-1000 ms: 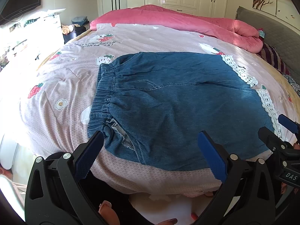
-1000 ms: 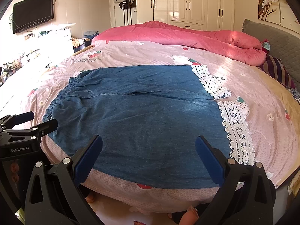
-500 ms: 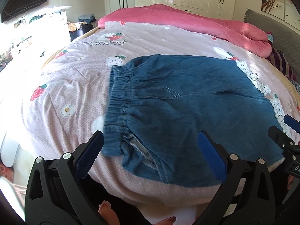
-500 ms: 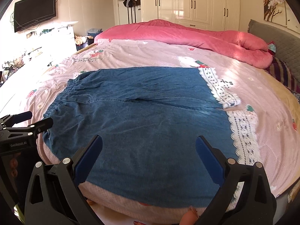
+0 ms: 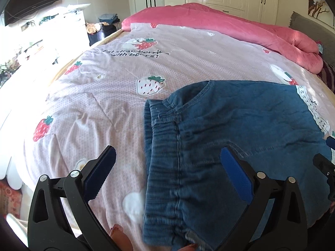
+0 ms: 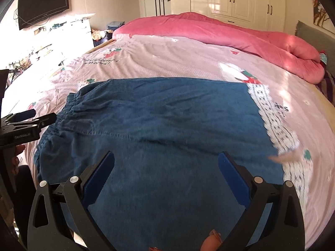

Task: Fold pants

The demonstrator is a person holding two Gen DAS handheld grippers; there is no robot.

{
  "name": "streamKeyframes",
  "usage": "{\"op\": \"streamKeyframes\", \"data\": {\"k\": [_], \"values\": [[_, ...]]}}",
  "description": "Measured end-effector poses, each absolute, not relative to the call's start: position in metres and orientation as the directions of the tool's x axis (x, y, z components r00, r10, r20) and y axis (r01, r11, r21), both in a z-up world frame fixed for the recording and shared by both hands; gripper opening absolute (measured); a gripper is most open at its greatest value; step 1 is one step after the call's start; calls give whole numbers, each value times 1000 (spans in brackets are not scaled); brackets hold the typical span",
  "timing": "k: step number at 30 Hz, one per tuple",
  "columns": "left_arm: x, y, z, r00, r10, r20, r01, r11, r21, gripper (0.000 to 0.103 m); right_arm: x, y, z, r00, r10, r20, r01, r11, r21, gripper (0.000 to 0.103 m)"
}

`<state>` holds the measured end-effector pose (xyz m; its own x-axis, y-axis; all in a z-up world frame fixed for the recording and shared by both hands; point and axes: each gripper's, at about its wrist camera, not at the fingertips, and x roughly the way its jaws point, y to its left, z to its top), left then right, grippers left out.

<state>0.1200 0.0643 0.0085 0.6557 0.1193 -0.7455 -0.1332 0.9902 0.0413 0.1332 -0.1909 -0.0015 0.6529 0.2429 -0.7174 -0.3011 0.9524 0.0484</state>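
the left gripper hangs with jaws spread over the gathered elastic waistband of the blue denim pants lying flat on the pink strawberry-print bedsheet — their near edge is cut off. the right gripper, also spread wide, hovers above mid-leg; the white lace hem is motion-blurred.

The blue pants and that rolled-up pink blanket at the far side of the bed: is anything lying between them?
Only bare strawberry-print sheet lies between the pants and the pink blanket; the right wrist view shows it best.
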Motion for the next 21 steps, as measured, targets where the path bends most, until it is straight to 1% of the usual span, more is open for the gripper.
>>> {"op": "streamKeyframes", "data": {"k": [5,11,15,18,19,20,21], "values": [[148,66,3,640,123,-758,-130,990,51,94,164,-181,-3,649,242,-722,-319,947,30,99],[186,81,-9,621,118,-775,-121,991,54,94,208,-168,-7,603,277,-748,-372,927,44,99],[205,90,-13,623,27,-782,-56,998,-10,94,240,-154,-9,572,291,-767,-419,908,32,99],[220,90,-17,617,16,-787,-6,1000,15,93,260,-138,-8,577,284,-766,-470,882,-26,99],[224,90,-18,622,21,-783,0,1000,27,88,266,-133,-8,569,295,-768,-494,869,-33,99],[228,92,-20,620,14,-784,8,1000,24,80,273,-130,-8,554,311,-772,-515,857,-25,99],[231,93,-22,614,-3,-789,20,1000,13,76,278,-127,-9,546,314,-777,-523,852,-23,99]]}}
